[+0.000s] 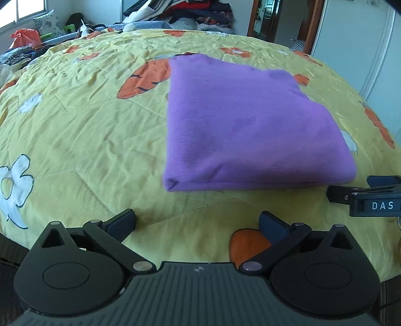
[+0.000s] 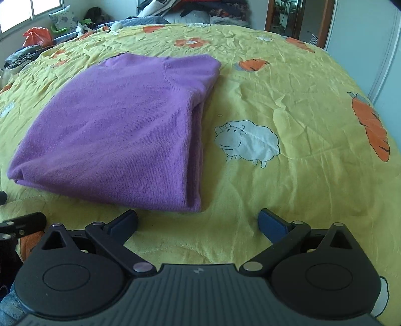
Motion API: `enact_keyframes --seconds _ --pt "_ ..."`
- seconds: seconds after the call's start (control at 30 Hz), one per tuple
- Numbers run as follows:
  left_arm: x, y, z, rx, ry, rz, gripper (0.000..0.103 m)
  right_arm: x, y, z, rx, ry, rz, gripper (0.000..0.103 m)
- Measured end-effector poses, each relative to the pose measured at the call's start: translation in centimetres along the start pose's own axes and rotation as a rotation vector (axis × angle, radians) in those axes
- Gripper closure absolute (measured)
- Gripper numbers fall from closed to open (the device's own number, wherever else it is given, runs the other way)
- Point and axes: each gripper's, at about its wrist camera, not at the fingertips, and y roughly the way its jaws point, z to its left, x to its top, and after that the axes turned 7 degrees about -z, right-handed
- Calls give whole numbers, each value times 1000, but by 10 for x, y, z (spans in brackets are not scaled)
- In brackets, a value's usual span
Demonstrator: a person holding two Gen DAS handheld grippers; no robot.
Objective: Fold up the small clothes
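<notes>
on the yellow bedspread [image 1: 82, 130], a purple sweater [image 1: 240, 125] lies folded into a thick rectangle, flat on the quilt, with its folded edge facing the cameras. the left gripper [image 1: 198, 223] hangs just short of the sweater's near edge, toward its left corner, with its fingers spread wide apart and nothing between them. the right gripper [image 2: 198, 222] hangs just short of the sweater's near right corner, its fingers likewise wide apart and empty; neither touches the cloth. in the left wrist view the side of the right gripper shows just beside the sweater's near right corner. a white sheep print [image 2: 246, 141] lies just to the right of the sweater, and an orange carrot print [image 1: 145, 77] lies against its far left side. beyond the sweater, a pile of clothes [image 1: 190, 12] sits past the far edge of the bedspread.
</notes>
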Motion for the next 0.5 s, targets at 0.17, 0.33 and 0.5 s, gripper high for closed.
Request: enact_keyframes --seconds 0.17,0.33,0.5 --pt "0 2 -10 30 20 -3 0 -4 -1 -1 5 3 -34 0" --pt "2 5 -11 33 18 -10 0 -8 -3 0 -4 12 -77 0" --pt "1 5 -13 43 9 -26 0 -8 -1 2 -21 25 -100 0"
